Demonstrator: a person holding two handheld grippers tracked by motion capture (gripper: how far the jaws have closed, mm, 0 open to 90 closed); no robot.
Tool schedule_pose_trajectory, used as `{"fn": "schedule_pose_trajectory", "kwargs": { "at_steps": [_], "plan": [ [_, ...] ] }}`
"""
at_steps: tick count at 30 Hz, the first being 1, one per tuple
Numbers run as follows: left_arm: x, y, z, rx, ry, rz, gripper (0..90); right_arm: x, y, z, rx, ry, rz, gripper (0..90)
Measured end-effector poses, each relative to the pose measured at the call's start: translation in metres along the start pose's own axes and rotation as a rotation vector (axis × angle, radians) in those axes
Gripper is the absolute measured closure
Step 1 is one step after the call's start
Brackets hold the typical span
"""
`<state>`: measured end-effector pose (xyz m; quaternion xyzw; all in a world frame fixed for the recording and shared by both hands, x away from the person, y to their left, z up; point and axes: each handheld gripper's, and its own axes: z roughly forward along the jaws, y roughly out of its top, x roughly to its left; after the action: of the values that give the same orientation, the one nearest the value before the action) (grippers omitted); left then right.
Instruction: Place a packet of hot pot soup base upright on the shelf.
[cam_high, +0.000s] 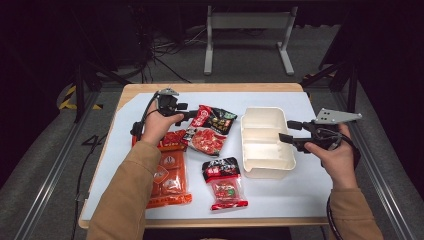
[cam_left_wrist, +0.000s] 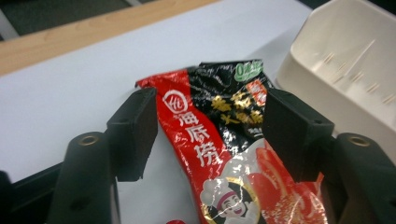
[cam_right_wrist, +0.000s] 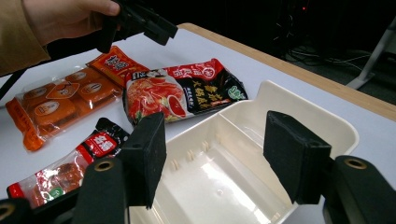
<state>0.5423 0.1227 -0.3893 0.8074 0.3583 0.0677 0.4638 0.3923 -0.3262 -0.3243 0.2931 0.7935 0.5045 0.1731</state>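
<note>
High view — cream bin (cam_high: 265, 170), two compartments, holds nothing.

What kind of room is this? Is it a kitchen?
Probably a lab or workshop, not a kitchen: cables lie loose on the grey floor, metal rails frame the table, and a hand-held gripper works over sauce packets.

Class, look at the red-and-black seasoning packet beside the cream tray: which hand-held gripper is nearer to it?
The left hand-held gripper: it is open with its jaws on either side of the red-and-black packet's top end. The right hand-held gripper is open at the cream tray's far side, away from the packet.
</note>
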Motion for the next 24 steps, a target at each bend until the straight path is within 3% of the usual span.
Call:
{"fn": "schedule_pose_trajectory", "kwargs": {
  "at_steps": [7,15,21,24],
  "plan": [
    [0.004,-0.005,0.019,0.034,-0.003,-0.049,45.7,0.000,-0.001,-0.002,-0.002,-0.010,-0.002,38.7],
    [0.010,-0.008,0.037,0.065,-0.013,-0.073,46.1,-0.001,-0.004,-0.002,0.005,-0.012,0.005,38.2],
    [0.012,-0.013,0.049,0.118,-0.002,-0.089,45.8,-0.003,-0.008,-0.002,0.021,-0.023,0.012,37.5],
    [0.013,-0.016,0.053,0.143,-0.017,-0.115,47.4,-0.002,-0.009,-0.003,0.023,-0.024,0.011,37.0]
  ]
}}
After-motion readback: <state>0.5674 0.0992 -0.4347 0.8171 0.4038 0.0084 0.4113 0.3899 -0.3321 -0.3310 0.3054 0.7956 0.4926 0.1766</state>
